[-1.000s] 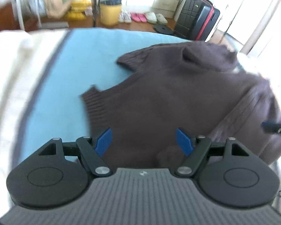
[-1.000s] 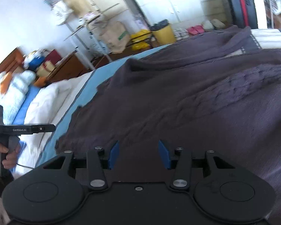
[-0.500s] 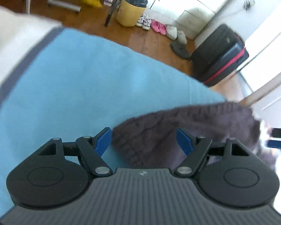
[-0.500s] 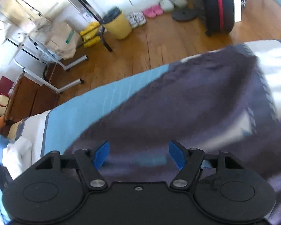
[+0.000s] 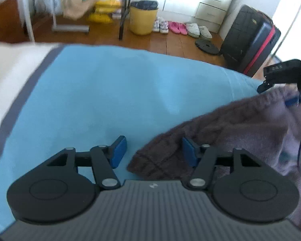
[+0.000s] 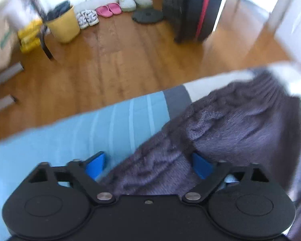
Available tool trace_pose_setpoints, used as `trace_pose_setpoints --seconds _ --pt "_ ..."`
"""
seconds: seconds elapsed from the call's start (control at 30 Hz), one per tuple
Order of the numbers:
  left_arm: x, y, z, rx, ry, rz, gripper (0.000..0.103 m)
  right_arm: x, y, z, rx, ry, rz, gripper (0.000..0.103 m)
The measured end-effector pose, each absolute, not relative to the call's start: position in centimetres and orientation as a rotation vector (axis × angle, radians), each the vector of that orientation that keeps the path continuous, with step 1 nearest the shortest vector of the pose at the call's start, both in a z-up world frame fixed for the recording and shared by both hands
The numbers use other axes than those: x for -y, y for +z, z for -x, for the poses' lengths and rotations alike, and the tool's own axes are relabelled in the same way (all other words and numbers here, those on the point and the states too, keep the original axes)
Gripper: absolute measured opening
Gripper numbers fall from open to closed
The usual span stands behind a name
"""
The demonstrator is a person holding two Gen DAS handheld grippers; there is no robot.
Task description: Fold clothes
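Left wrist view: the left tongs stand apart, a knitted corner of the dark sweater lying between the blue pads on the blue bedspread. Right wrist view: the right tongs also stand apart, sweater folds bunched between them at the bed's edge. Farther off on the wooden floor stand a yellow bin, shoes and a black suitcase
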State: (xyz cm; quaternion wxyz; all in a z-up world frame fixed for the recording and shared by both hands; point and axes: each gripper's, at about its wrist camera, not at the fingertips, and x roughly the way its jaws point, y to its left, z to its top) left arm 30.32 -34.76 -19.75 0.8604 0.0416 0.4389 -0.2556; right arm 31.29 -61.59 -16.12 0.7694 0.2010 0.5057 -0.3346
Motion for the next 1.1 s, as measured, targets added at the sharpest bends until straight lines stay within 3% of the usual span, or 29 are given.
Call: trace_pose_setpoints --seconds 0.03,0.07,0.1,0.13,0.3,0.43,0.53,0.67,0.87,0.9,0.93,1.03,1.1 --pt "35.1 -19.6 -29.8 -0.903 -0.548 -0.104 0.028 61.1 -15.7 -31.0 -1.087 -0.729 -0.404 0.05" --pt "35.3 -19.3 -29.4 -0.89 -0.563 -0.114 0.02 60.8 -15.2 -30.6 -1.086 -0.732 -0.365 0.027" --pt "35.4 -19.0 -28.9 -0.877 -0.573 -0.122 0.013 60.7 -14.7 -30.0 -1.09 -0.736 -0.322 0.014" --pt "35.4 -18.6 -28.5 -0.861 -0.577 -0.127 0.012 60.6 -13.6 -28.9 -1.05 -0.723 -0.312 0.012" --pt "34.0 -15.6 -26.3 -0.761 -0.624 -0.086 0.01 58.5 -6.0 -18.6 -0.672 -0.545 -0.305 0.012" --pt "31.9 -13.7 -23.6 -0.703 -0.671 -0.027 0.01 54.7 -1.2 -8.2 -0.517 -0.491 -0.276 0.013" --pt "29.1 -13.3 -20.2 -0.701 -0.693 -0.053 0.01 51.5 -1.4 0.5 -0.433 -0.459 -0.343 0.013" --pt "26.4 -15.9 -17.0 -0.885 -0.688 -0.128 0.01 46.9 -6.8 8.6 -0.52 -0.491 -0.431 0.016" --pt "25.1 -17.3 -15.7 -1.011 -0.678 -0.127 0.01 41.1 -10.6 10.3 -0.773 -0.386 -0.119 0.023" --pt "24.9 -17.3 -15.5 -1.019 -0.677 -0.12 0.01 39.8 -10.1 9.8 -0.82 -0.309 -0.02 0.026" --pt "24.7 -17.3 -15.3 -1.028 -0.677 -0.113 0.01 38.6 -9.3 9.5 -0.835 -0.258 0.088 0.036" --pt "23.9 -17.6 -15.6 -1.075 -0.686 -0.046 0.011 35.3 -6.6 9.5 -0.762 -0.199 0.344 0.048" --pt "23.0 -18.0 -16.3 -1.115 -0.696 0.052 0.011 34.7 -5.9 9.2 -0.748 -0.163 0.348 0.052"
